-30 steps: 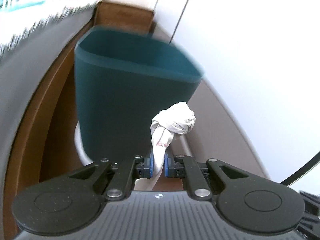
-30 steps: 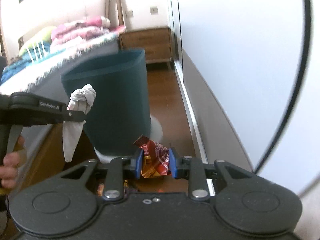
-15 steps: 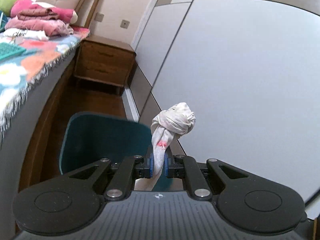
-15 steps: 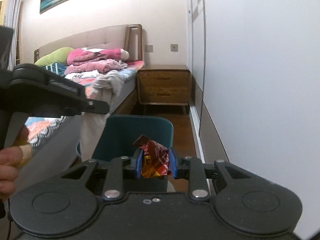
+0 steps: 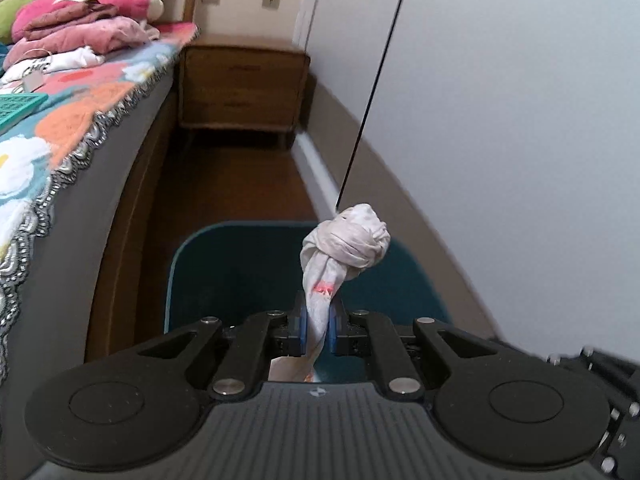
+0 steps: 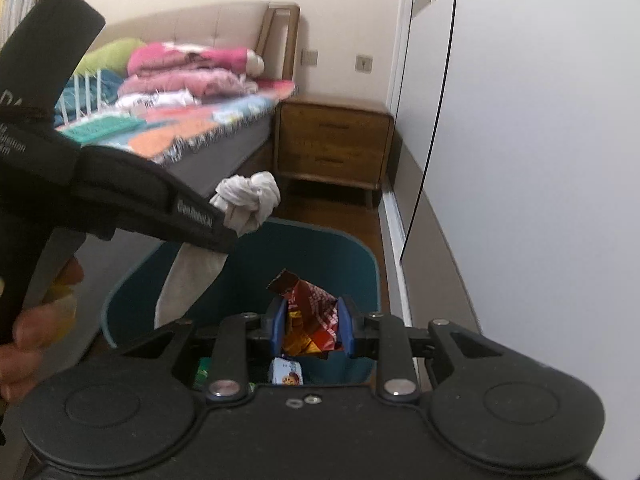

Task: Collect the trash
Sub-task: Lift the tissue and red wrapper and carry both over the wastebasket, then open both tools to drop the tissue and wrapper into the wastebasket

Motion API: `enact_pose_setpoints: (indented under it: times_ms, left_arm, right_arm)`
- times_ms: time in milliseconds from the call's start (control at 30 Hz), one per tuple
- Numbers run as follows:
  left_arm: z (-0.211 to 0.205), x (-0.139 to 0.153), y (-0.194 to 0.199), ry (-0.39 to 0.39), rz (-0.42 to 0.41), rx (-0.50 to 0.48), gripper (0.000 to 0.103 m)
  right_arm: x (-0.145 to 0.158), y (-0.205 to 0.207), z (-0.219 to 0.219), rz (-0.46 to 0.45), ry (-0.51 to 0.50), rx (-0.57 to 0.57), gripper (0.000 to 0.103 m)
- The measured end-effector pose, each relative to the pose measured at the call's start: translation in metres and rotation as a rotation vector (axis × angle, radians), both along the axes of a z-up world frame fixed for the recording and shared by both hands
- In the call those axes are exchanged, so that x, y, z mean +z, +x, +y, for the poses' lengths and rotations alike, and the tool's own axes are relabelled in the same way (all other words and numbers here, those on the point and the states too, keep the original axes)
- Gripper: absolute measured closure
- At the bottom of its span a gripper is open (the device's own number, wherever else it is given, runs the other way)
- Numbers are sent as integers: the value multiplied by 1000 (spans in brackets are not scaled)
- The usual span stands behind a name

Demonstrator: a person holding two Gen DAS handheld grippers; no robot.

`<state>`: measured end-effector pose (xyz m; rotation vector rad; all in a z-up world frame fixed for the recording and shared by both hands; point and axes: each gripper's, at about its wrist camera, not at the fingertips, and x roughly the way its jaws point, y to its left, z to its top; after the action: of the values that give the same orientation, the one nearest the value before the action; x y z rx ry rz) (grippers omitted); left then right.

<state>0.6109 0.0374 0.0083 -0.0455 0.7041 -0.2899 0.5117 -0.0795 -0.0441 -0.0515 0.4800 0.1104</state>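
Trash bin (image 6: 360, 256) sits directly below both grippers: left gripper (image 5: 318, 320) pinches a knotted white bag (image 5: 348, 240); right gripper (image 6: 312, 324) clamps a red wrapper (image 6: 314, 312).

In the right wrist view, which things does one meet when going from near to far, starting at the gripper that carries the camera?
right gripper holding the red snack wrapper → teal trash bin → knotted white cloth → wooden nightstand → headboard

Left claw (image 5: 316, 330) clamping knotted white cloth (image 5: 346, 246), above teal bin (image 5: 240, 276), beside bed (image 5: 72, 128)
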Motion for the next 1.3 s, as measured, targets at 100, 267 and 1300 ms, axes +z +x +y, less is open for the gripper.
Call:
enact_pose_setpoints:
  times_ms: [100, 267, 1300]
  left_arm:
    - [-4, -14, 6, 32, 46, -11, 93]
    - [-9, -36, 23, 65, 123, -23, 93]
    - [-20, -31, -11, 96, 127, -17, 48]
  right_arm:
    - [-14, 16, 5, 51, -19, 4, 77]
    - [-32, 29, 10, 114, -41, 14, 77]
    - [-20, -4, -11, 69, 4, 13, 54]
